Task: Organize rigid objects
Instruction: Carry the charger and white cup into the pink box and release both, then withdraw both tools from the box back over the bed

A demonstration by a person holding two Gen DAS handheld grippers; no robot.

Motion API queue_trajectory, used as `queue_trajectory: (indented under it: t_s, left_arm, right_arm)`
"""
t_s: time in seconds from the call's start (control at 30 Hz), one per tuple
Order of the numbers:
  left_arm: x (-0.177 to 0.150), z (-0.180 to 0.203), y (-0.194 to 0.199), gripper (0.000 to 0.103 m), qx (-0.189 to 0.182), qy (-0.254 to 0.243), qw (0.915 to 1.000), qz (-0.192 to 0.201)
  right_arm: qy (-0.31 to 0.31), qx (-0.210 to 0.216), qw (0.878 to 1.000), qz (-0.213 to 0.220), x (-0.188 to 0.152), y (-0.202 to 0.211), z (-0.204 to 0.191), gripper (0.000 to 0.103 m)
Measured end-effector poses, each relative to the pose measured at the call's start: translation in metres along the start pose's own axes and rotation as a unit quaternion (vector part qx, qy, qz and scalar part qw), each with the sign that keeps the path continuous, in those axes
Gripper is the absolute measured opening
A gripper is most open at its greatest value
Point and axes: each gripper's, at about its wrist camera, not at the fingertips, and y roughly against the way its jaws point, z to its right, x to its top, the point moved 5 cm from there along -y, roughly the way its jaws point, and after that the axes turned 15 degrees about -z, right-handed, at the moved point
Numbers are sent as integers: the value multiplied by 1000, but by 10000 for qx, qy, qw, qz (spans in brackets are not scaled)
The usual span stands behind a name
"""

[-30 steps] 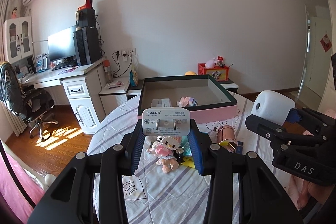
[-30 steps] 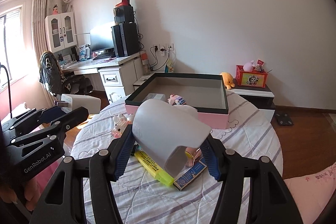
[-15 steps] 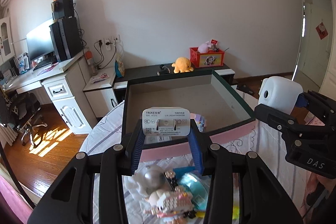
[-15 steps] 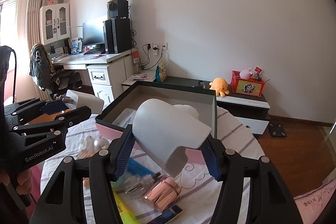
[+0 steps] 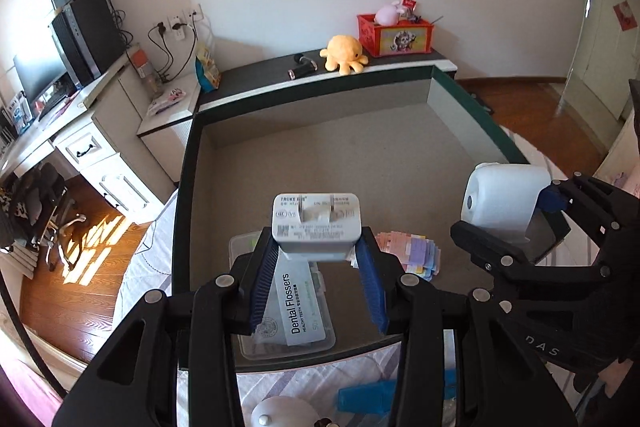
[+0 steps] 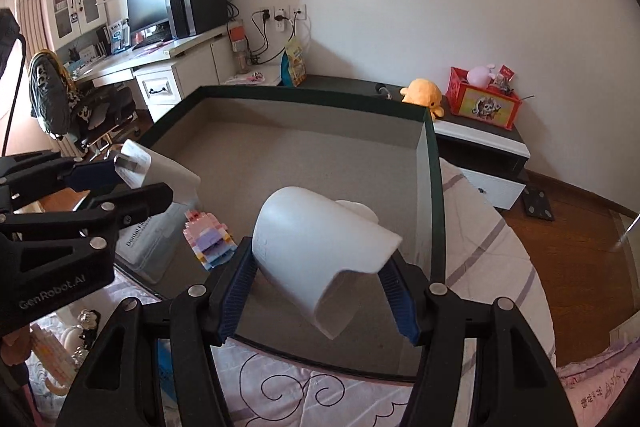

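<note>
Above the box (image 5: 440, 95), left fingers (image 5: 264, 263) clamp a charger (image 5: 316, 223) (right fingers (image 6: 236, 279) grip a white cup (image 6: 316, 247)).

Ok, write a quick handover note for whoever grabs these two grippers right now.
Left gripper: shut on the white charger, above the box.
Right gripper: shut on the white cup, also above the box.
Already in the box: dental flossers case and pastel block toy.
Left to do: set down charger and cup inside, then fetch the remaining items from the striped cloth in front of the box.
</note>
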Motion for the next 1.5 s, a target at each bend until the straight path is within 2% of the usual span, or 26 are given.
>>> queue_trajectory:
  t_s: [0.1, 0.2, 0.23, 0.27, 0.3, 0.33, 0.4, 0.5, 0.67, 0.8, 0.87, 0.97, 1.1, 1.27, 1.5]
  left_arm:
    - [3, 2, -5, 42, 47, -27, 9999, -131]
    - [1, 2, -4, 55, 46, -11, 9997, -221]
    - [1, 2, -1, 64, 23, 3, 9999, -167]
    - [-3, 1, 4, 74, -37, 37, 10000, -75]
    - [-5, -1, 10, 79, -103, 84, 9999, 20]
    - [-8, -3, 18, 83, -119, 140, 9997, 133]
    - [-17, -6, 37, 84, -92, 204, 9990, 376]
    - [-37, -12, 72, 90, 1, 414, 9957, 834]
    - [-96, -15, 143, 103, 447, 723, 9797, 1817]
    - [-148, -9, 190, 103, 717, 924, 9634, 2414]
    - [-168, -7, 207, 103, 777, 983, 9600, 2506]
    - [-200, -1, 228, 103, 661, 1047, 9568, 2632]
    - [-235, -1, 253, 103, 562, 1229, 9498, 2821]
    - [-264, 4, 273, 103, 609, 1229, 9450, 2968]
    - [-289, 8, 293, 103, 641, 1332, 9374, 3155]
  right_arm:
    - [-41, 37, 10000, -77, -3, -5, 2, 62]
    - [-118, 114, 9999, -53, -6, -2, 2, 62]
    - [-141, 149, 9998, -68, -8, 1, 2, 63]
    - [-150, 207, 9997, -37, -9, 4, 1, 63]
    - [-159, 261, 9995, 42, -10, 9, 1, 65]
    - [-186, 268, 9994, 109, -12, 16, 1, 71]
    - [-230, 294, 9990, 226, -16, 29, -3, 79]
    - [-277, 322, 9980, 478, -24, 59, -8, 79]
    - [-432, 241, 9912, 1225, -51, 131, -24, 84]
    - [-516, 84, 9822, 1802, -84, 185, -45, 90]
    - [-510, -10, 9780, 2024, -103, 207, -57, 103]
    - [-472, -150, 9717, 2310, -126, 233, -74, 103]
    - [-448, -263, 9679, 2460, -154, 256, -90, 103]
    - [-452, -282, 9638, 2611, -179, 279, -103, 103]
    - [-451, -458, 9579, 2799, -198, 305, -116, 103]
